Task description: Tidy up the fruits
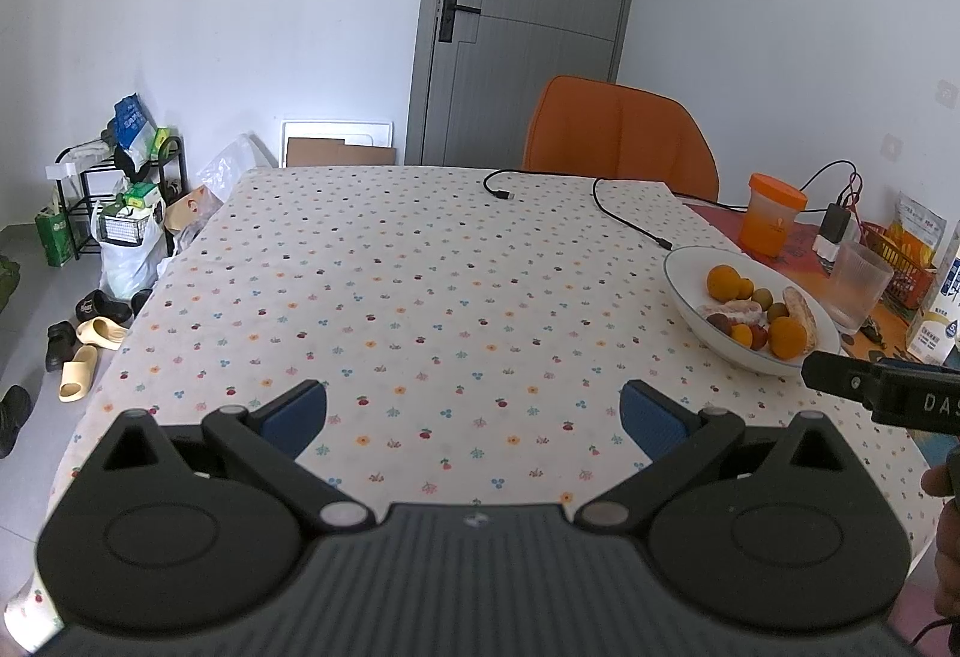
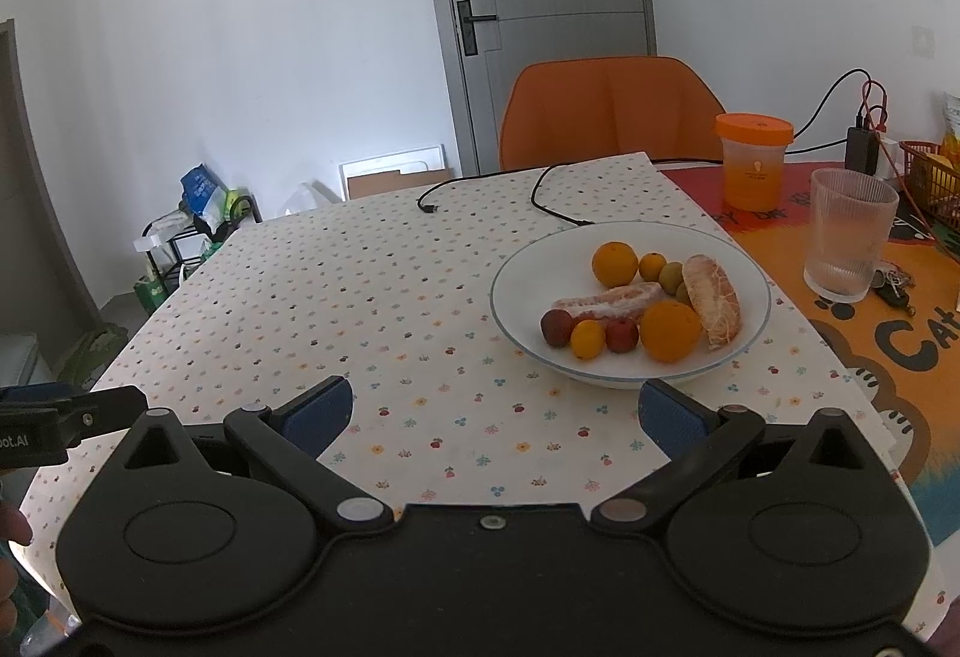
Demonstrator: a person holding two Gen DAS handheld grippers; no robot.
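Note:
A white plate [image 2: 522, 261] holds several fruits: a large orange [image 2: 670, 331], another orange [image 2: 614, 264], small red fruits [image 2: 556, 326], green ones [image 2: 671, 273] and peeled pomelo segments [image 2: 714, 306]. In the left wrist view the plate [image 1: 684, 279] is at the right. My right gripper [image 2: 495, 417] is open and empty, just short of the plate's near rim. My left gripper [image 1: 474, 417] is open and empty over the dotted tablecloth [image 1: 390, 297], left of the plate. Part of the right gripper [image 1: 882, 387] shows at the left wrist view's right edge.
A ribbed glass [image 2: 849, 234], an orange-lidded jar [image 2: 753, 159], keys [image 2: 894, 285] and a red basket [image 2: 936, 177] stand right of the plate. Black cables [image 2: 540, 195] lie on the far tablecloth. An orange chair [image 2: 612, 111] stands behind the table. Shoes and bags [image 1: 108, 261] sit on the floor at left.

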